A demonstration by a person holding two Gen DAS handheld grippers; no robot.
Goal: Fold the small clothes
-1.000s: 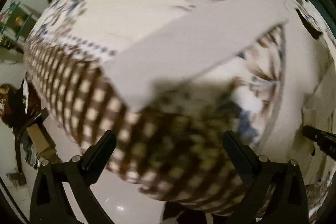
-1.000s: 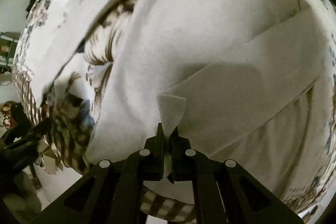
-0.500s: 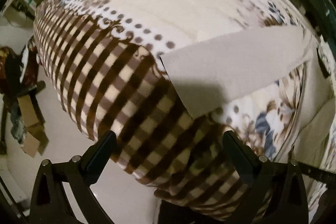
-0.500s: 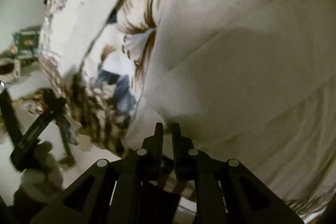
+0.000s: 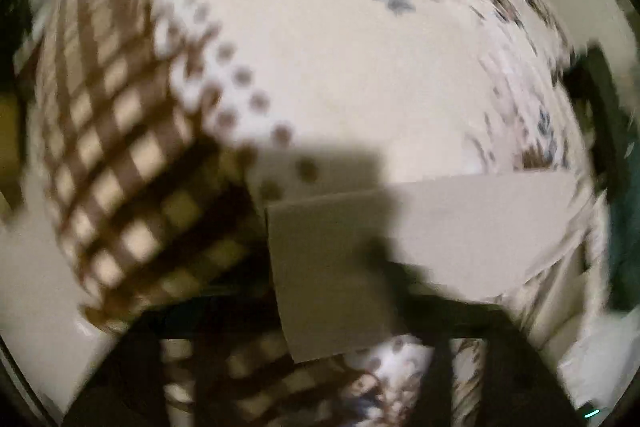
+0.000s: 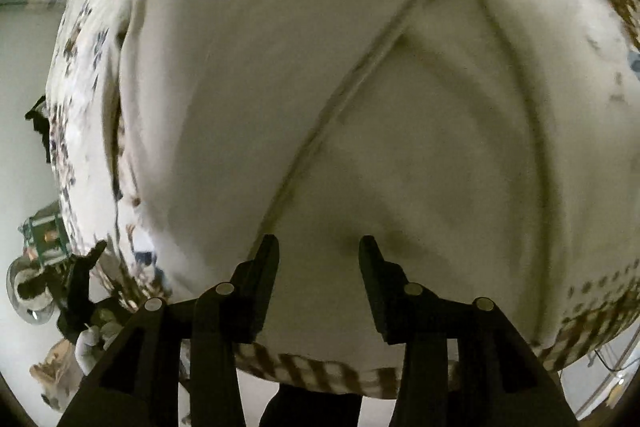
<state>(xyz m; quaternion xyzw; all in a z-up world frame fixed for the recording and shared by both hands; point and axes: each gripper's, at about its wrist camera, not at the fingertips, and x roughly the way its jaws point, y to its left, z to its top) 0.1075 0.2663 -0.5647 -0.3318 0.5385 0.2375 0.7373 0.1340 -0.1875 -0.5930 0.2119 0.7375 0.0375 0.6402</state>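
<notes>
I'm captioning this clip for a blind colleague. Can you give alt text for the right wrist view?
The right tool, its two fingers spread apart and empty, hovers over a plain cream garment with a diagonal seam, spread on a floral and checked bedspread.

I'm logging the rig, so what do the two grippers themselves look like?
The right gripper is matte black, with two angular tapered fingers and round silver pivot pins. The left gripper also looks black but is blurred and shadowed. No cables or sleeves visible.

Garment [image 6: 320, 75] plain beige; bedcover [image 5: 120, 155] cream w/ brown checks, dots, blue-brown florals; tools black.
</notes>
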